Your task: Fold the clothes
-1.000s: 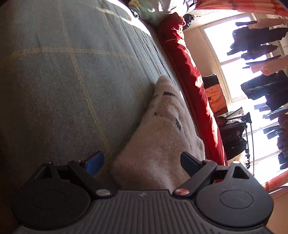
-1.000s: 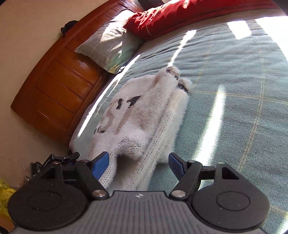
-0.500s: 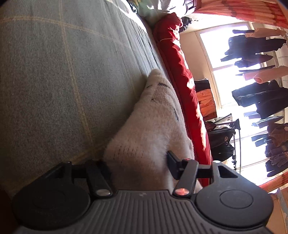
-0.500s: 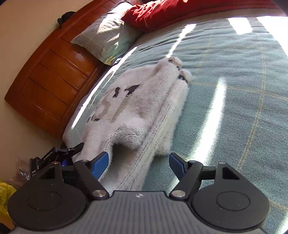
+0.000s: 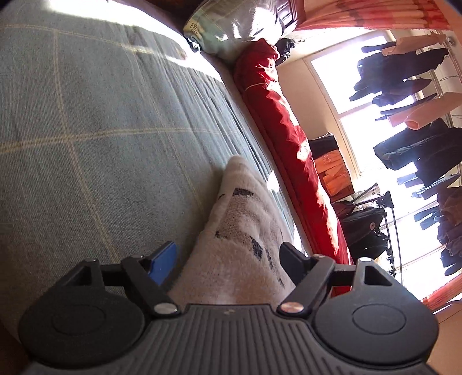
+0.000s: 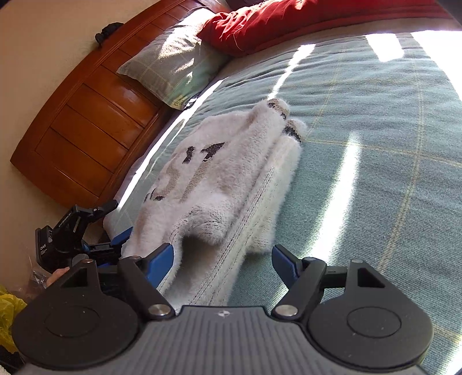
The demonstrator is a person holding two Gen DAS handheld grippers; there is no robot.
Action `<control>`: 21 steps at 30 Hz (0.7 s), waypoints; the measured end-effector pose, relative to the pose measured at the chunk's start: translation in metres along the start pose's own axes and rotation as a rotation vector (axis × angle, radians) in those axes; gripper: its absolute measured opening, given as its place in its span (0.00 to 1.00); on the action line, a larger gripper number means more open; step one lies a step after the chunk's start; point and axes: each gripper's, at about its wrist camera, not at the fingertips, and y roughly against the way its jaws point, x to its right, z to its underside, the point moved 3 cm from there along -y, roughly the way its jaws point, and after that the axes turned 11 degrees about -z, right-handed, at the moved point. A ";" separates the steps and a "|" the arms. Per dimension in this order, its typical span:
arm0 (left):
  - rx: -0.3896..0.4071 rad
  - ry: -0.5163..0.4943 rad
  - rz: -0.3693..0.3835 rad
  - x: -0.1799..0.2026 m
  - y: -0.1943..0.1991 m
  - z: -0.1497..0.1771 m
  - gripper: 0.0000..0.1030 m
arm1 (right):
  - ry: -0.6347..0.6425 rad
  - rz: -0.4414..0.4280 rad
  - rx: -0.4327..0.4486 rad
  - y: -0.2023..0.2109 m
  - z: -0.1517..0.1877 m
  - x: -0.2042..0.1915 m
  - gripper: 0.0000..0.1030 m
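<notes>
Two hand-held grippers (image 5: pixel 228 256) (image 6: pixel 222 259) angled down, jaws apart, astride white sweater (image 6: pixel 231 173).

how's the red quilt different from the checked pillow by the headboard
The red quilt is plain bright red, long and bunched along the bed's far edge; the checked pillow is pale green with thin yellow lines, short and propped against the headboard. Both lie on the bed in patchy sunlight.

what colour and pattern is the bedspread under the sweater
The bedspread is grey-green with thin pale yellow check lines; the right wrist view shows it best, under the white sweater.
</notes>
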 end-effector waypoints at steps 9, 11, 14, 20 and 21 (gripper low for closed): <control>-0.111 0.078 0.035 -0.025 -0.015 0.043 0.80 | -0.289 -0.181 0.006 -0.008 0.024 0.040 0.89; -0.128 0.083 0.053 -0.023 -0.022 0.048 0.81 | -0.384 -0.228 0.018 -0.017 0.030 0.053 0.90; -0.138 0.080 0.075 -0.018 -0.029 0.050 0.83 | -0.429 -0.291 0.024 -0.034 0.030 0.055 0.94; -0.142 0.077 0.089 -0.016 -0.031 0.051 0.83 | -0.483 -0.343 0.006 -0.062 0.018 0.046 1.00; -0.144 0.072 0.089 -0.015 -0.031 0.052 0.83 | -0.466 -0.288 -0.016 -0.067 0.018 0.043 1.00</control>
